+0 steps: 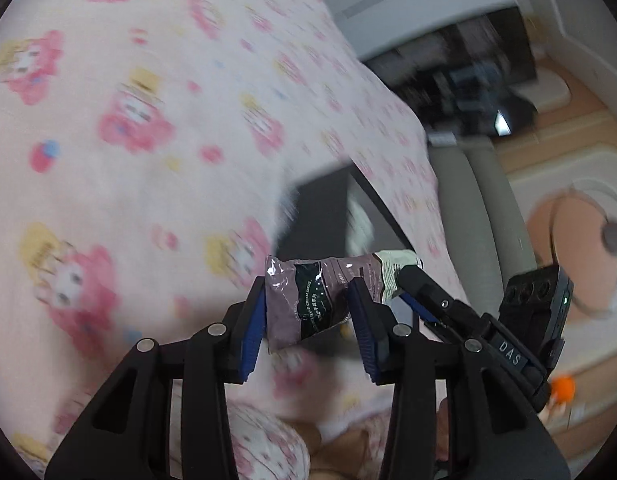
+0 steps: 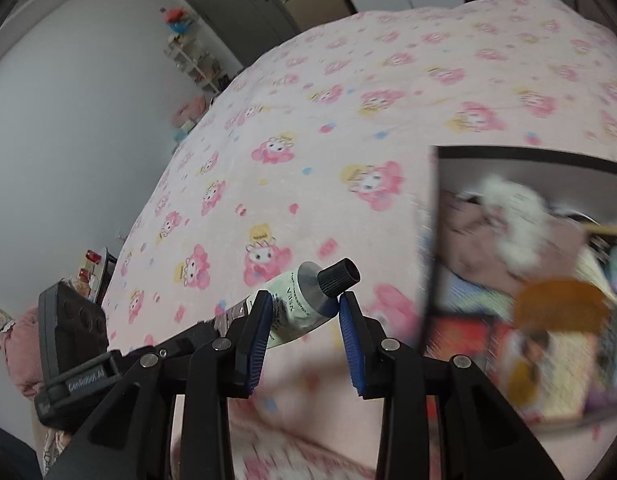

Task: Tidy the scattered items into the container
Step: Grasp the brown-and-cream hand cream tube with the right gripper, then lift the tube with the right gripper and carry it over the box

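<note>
Both claws are clamped on one hand cream tube (image 1: 308,300), held in the air above a bed covered by a pink blanket (image 1: 128,120) printed with cartoon figures.

In the left wrist view, the left claw (image 1: 308,312) has its blue pads pressed on either side of the crumpled, flat end of the tube. The tube runs off to the right, where the right claw (image 1: 408,284) reaches in and closes on its pale end.

In the right wrist view, the right claw (image 2: 306,306) grips the tube (image 2: 304,300) just behind its black ribbed cap (image 2: 338,278), which points up and to the right. The tube's body slants down to the left toward the left claw (image 2: 224,320), whose black frame comes in from that side.

The container (image 2: 436,240), a dark-rimmed open box, sits on the bed just to the right of the tube. It is blurred, but it holds a white fluffy thing (image 2: 512,220), something orange (image 2: 560,304) and other colourful items. In the left wrist view the same box (image 1: 320,208) lies just beyond the tube.
</note>
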`<state>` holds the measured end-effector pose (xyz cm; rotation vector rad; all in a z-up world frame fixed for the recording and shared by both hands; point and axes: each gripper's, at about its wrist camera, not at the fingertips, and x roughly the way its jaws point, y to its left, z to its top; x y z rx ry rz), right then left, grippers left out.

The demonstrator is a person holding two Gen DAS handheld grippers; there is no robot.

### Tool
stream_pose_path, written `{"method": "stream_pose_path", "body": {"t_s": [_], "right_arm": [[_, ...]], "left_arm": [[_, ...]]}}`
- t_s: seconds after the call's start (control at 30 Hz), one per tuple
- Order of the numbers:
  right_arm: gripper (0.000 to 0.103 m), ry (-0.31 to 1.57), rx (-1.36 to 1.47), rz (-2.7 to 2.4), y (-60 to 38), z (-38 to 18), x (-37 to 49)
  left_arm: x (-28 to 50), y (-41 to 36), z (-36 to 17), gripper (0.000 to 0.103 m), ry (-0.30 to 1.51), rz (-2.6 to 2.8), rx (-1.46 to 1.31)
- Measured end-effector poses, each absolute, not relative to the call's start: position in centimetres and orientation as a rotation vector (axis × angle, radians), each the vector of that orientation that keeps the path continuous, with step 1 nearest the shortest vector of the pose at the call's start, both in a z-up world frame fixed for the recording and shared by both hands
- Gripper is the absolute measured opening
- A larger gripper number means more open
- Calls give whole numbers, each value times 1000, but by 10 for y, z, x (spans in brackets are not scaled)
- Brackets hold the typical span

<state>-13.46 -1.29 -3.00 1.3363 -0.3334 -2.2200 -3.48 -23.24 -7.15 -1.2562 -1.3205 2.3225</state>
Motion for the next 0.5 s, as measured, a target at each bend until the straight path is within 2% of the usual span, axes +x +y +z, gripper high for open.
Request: {"method": "stream_pose_path", "body": {"t_s": [0.13, 0.27, 0.5], "right_arm": [[30, -348, 1339, -2331, 47, -29, -95], [30, -472, 1383, -2369, 108, -43, -61], [30, -701, 1571, -2323, 174, -115, -53]], "left_arm": [[-39, -169, -75, 42, -1173, 2152, -1330], [-35, -114, -82, 42, -1056, 2086, -1403], [-49, -48, -122, 43, -860, 2102, -1600]]}}
